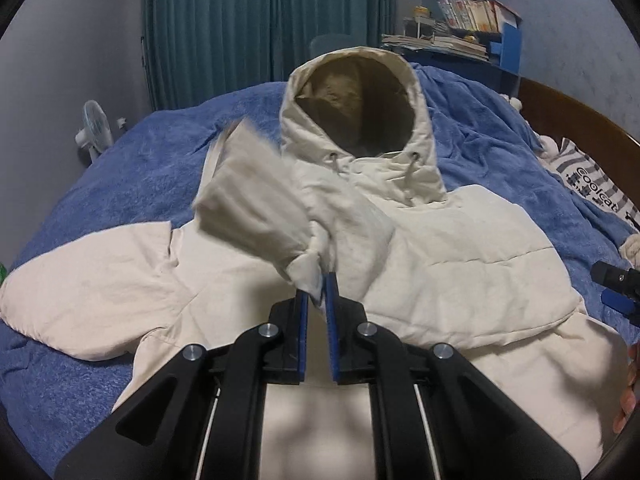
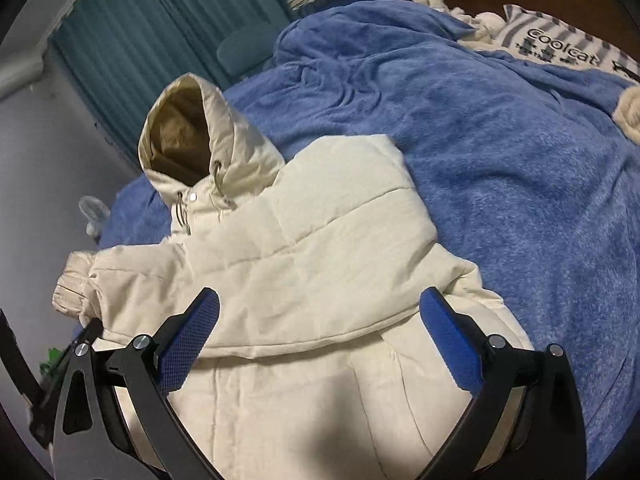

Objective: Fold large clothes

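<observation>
A cream padded hooded jacket (image 1: 460,264) lies face up on a blue blanket (image 1: 132,168), hood (image 1: 360,100) standing open at the far end. My left gripper (image 1: 318,286) is shut on the cuff of one sleeve (image 1: 256,208) and holds it lifted over the jacket's chest. The other sleeve lies folded across the chest (image 2: 320,248). My right gripper (image 2: 320,304) is open and empty, hovering above the jacket's (image 2: 304,400) lower body; its tip also shows at the right edge of the left wrist view (image 1: 618,284). The lifted cuff shows at the left of the right wrist view (image 2: 72,288).
The bed's blue blanket (image 2: 500,160) spreads to the right. A striped pillow (image 1: 592,188) and the wooden headboard (image 1: 568,108) lie at the right. A white fan (image 1: 94,130) stands left of the bed. Teal curtains (image 1: 260,20) and a blue shelf with books (image 1: 480,28) stand behind.
</observation>
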`<state>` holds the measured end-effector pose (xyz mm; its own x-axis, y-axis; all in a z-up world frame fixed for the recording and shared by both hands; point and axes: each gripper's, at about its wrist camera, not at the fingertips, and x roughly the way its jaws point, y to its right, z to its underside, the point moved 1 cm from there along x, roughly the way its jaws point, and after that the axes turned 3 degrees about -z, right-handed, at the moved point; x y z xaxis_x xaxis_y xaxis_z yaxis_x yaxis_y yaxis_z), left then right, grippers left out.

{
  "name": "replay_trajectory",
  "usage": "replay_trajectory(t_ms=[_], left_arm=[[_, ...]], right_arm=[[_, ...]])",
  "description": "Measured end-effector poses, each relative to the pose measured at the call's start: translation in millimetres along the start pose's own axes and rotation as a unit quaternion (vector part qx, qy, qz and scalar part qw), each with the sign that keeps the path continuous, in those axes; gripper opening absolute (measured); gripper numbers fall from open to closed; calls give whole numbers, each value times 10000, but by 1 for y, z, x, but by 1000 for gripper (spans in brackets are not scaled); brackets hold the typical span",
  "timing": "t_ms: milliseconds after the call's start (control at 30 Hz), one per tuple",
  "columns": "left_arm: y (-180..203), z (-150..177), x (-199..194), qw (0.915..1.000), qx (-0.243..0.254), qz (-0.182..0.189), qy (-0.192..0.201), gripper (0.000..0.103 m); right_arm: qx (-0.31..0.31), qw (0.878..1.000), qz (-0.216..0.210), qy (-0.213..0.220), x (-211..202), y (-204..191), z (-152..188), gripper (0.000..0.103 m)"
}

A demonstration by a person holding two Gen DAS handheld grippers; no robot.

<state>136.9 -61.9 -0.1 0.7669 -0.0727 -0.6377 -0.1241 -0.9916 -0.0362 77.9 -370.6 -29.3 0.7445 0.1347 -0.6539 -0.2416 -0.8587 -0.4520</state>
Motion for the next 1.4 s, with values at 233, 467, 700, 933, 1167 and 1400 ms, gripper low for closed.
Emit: replay_trajectory(t_ms=[233,467,700,933,1167,1400], left_arm=[[-39,16,27,9975,-513,359,-331,6],[-70,38,62,9761,-1535,1040,-1133,13],[-109,35,45,9738,-2123,593,-557,76],[-114,40,84,9696,-2104,678,-1052,75],[-100,47,90,9797,-1536,658,-1111,30],[-99,42,82,9850,-1410,463,-879,19]], right_arm=[[-233,9997,93,-54,14,-8,2,97],[-526,9977,242,-348,36,-19,13,97],[-648,9953,338,-635,53,-23,22,97],[-928,9897,616,-895,68,-29,30,97],[-841,9791,1250,-1367,90,-17,35,97],[-1487,9615,1436,-1809,102,-22,50,97]])
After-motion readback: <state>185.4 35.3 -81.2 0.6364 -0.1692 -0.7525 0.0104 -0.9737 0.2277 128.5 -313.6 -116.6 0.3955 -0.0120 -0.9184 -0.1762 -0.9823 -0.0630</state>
